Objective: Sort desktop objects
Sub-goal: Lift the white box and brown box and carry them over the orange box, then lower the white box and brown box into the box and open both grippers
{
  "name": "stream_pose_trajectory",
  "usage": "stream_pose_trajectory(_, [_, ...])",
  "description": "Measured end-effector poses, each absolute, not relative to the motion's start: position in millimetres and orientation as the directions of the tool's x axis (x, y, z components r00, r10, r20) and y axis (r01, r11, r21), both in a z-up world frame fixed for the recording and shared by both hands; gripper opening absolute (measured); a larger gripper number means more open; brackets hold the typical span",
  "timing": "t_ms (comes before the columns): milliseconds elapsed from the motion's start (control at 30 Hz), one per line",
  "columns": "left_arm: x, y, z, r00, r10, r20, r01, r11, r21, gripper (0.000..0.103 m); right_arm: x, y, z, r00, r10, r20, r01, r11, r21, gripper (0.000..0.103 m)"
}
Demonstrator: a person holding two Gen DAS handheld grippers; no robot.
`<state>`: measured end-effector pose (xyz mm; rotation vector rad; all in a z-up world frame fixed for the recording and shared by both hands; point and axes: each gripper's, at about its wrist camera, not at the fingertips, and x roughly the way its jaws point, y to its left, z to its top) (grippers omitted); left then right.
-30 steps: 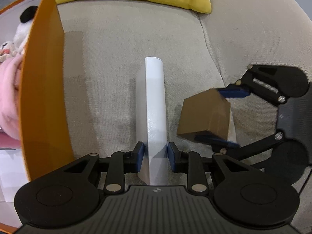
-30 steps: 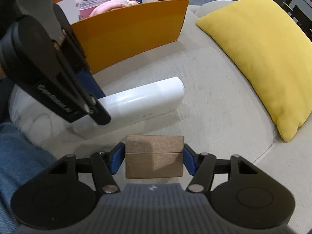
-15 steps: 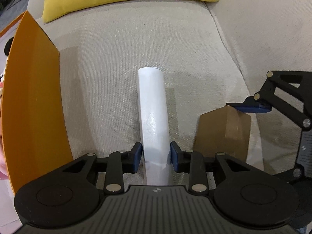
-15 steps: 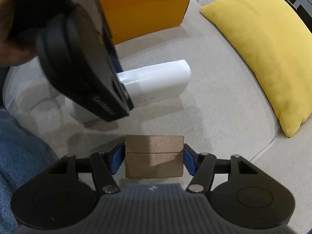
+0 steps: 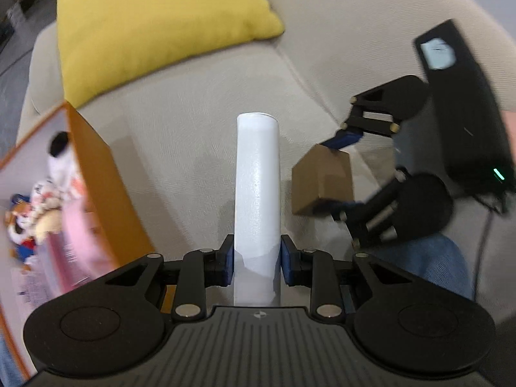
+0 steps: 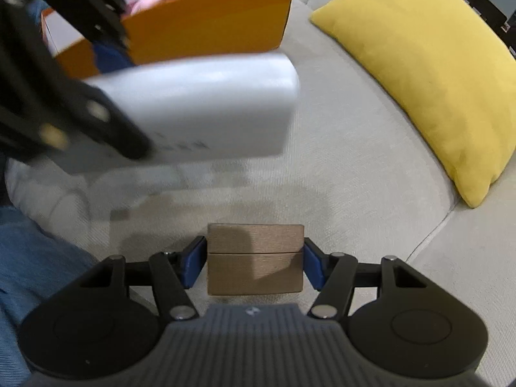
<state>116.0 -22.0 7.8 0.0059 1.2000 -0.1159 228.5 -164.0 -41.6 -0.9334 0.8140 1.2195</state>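
My left gripper (image 5: pixel 256 262) is shut on a long white box (image 5: pixel 257 190) and holds it above the beige sofa; the white box also shows in the right wrist view (image 6: pixel 206 109), raised and blurred. My right gripper (image 6: pixel 254 262) is shut on a small brown wooden box (image 6: pixel 255 258), which also shows in the left wrist view (image 5: pixel 322 180) to the right of the white box. An orange storage box (image 5: pixel 109 174) with plush toys inside stands at the left; in the right wrist view it (image 6: pixel 206 22) is at the back.
A yellow cushion (image 5: pixel 154 22) lies on the beige sofa (image 5: pixel 180 135) at the back; in the right wrist view the cushion (image 6: pixel 429 74) is on the right. The person's blue-jeaned leg (image 6: pixel 29 258) is at the lower left.
My left gripper has lifted the white box off the sofa and swung it toward the orange box, whose inside now shows. My right gripper keeps hold of the brown box, raised slightly.
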Motion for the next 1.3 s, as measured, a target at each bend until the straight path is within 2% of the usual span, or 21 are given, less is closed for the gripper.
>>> stream_pose_trajectory(167, [78.8,-6.4,44.7,0.401,-0.051,-0.915,0.142,0.990,0.007,0.032,217.3,-166.6,-7.6,0.154,0.456,-0.876,-0.986,0.125,-0.109,0.064])
stream_pose_trajectory(400, [39.8,20.6,90.6,0.417,-0.025,-0.909,0.212,0.975,0.071,0.032,179.2,-145.7,42.8,0.117,0.481,-0.869,-0.992,0.022,-0.121,0.064])
stream_pose_trajectory(533, [28.1,36.4,97.9,0.391,0.060,-0.918,0.322,0.926,0.198,0.032,167.3,-122.2,62.0,0.118,0.481,-0.869,-0.989,-0.017,-0.144,0.064])
stream_pose_trajectory(633, [26.1,49.8,94.6,0.350,0.080,-0.933,0.426,0.874,0.234,0.032,159.7,-101.3,66.7,0.130,0.470,-0.873,-0.985,-0.036,-0.167,0.064])
stream_pose_trajectory(967, [36.5,80.3,37.4,0.196,0.021,-0.980,0.691,0.707,0.153,0.032,162.6,-54.1,48.1,0.165,0.376,-0.912,-0.980,-0.043,-0.195,0.064])
stream_pose_trajectory(1300, [56.0,98.7,-28.4,0.044,-0.108,-0.993,0.778,0.627,-0.033,0.032,167.4,-34.3,20.8,0.156,0.279,-0.948,-0.981,-0.064,-0.180,0.064])
